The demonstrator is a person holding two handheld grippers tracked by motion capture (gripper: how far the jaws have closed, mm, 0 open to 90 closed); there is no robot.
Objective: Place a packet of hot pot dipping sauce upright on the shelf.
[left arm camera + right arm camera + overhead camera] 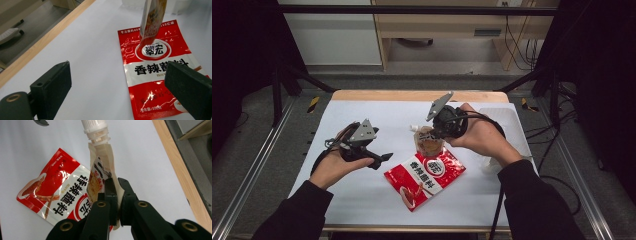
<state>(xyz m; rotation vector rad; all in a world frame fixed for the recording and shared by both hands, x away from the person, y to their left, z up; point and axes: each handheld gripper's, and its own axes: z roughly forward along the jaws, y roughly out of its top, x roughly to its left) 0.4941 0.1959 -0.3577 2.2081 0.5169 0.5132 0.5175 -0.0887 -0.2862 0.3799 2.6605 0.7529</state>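
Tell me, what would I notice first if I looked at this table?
Probably the bright red packet lying flat near the middle of the white table. Right behind it, the right gripper pinches a small pouch with a white screw cap and holds it up over the packet's top edge. The left gripper waits with jaws wide open, holding nothing.
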